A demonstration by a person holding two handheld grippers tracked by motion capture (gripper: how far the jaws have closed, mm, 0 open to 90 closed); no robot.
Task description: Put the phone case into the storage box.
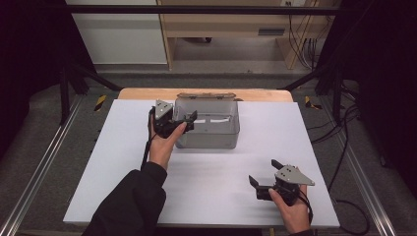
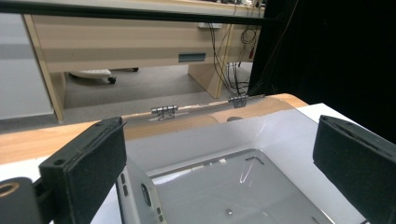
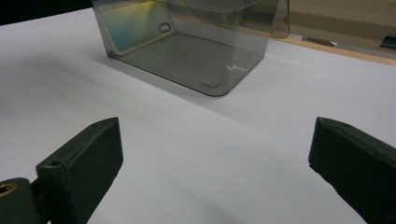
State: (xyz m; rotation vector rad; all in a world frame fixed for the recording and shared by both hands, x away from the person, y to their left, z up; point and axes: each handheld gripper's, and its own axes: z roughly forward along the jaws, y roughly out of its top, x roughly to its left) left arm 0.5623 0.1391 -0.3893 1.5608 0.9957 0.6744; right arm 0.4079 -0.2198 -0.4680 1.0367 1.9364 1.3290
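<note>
**Left jaws wide at the box's rim, right hand waits in the lower right**

Your left gripper (image 1: 186, 119) sits just left of centre in the high view, right at the left wall of the clear plastic box (image 1: 209, 129), and its jaws are spread wide with nothing between them. In the left gripper view you're looking down over that near wall: the box (image 2: 224, 186) opens out ahead and below, its hinged lid (image 2: 205, 119) folded back at the far side, hinges along the upper middle of the frame. I can't tell whether a jaw touches the rim.

The box's long axis runs left to right across the white table (image 1: 123, 162), so you're facing one of its short ends, with the interior lying straight ahead of your jaws.

Your right gripper (image 1: 264, 177) is in the lower right of the high view, well apart from the box, jaws also spread and empty. From the right gripper view, the box (image 3: 187, 51) stands in the upper centre, far off.

So the left hand is clearly nearer; any next move on the box looks like yours to make from that side.
</note>
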